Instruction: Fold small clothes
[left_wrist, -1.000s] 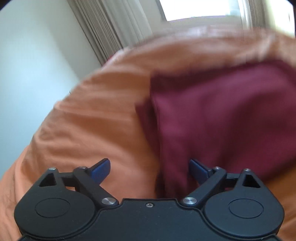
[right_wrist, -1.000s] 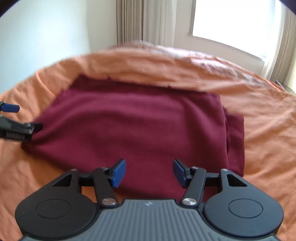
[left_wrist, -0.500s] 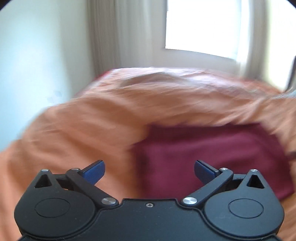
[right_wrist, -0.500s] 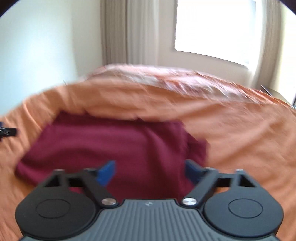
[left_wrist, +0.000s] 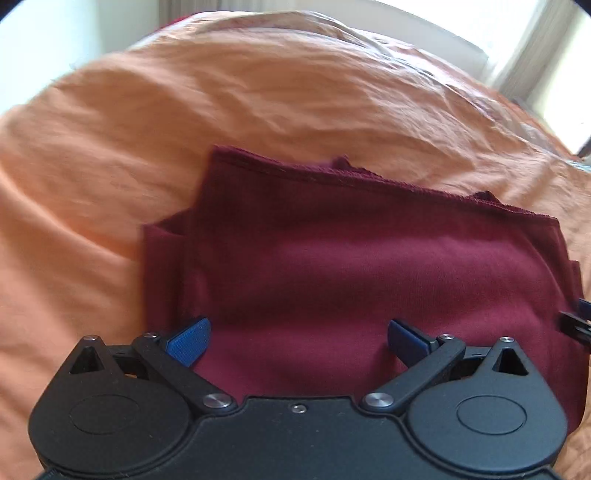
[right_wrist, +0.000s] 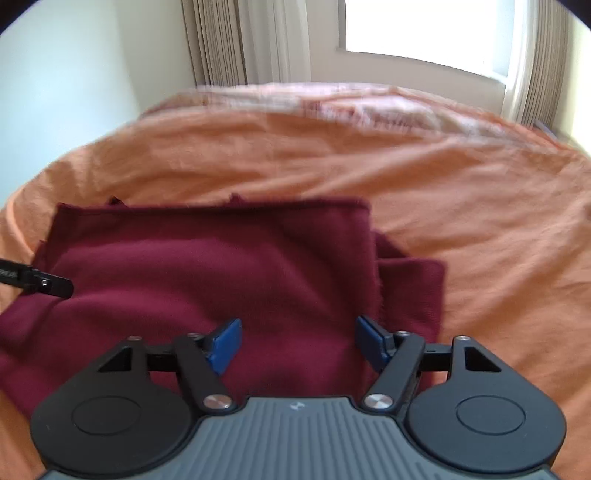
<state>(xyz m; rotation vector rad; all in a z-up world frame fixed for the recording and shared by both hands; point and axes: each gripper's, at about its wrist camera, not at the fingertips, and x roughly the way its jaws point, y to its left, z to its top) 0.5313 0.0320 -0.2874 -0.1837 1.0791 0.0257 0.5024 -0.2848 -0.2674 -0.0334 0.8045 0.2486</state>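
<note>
Below both spread hand-held grippers (left_wrist: 297, 338) (right_wrist: 297, 341), folded maroon garment (left_wrist: 369, 280) lies.

Left gripper (left_wrist: 298, 341) view: half second ago aimed up at window, maroon garment low in frame; now tipped down, folded maroon garment (left_wrist: 369, 280) fills centre, bottom edge under blue fingertips (left_wrist: 189, 341). One second ago garment sat right of gripper. Right gripper (right_wrist: 297, 341) view: pulled back and lifted since one second ago, window (right_wrist: 424, 29) now visible beyond garment; jaw gap narrower than half second ago. Left gripper tip at garment's left edge, farther over cloth now.
</note>
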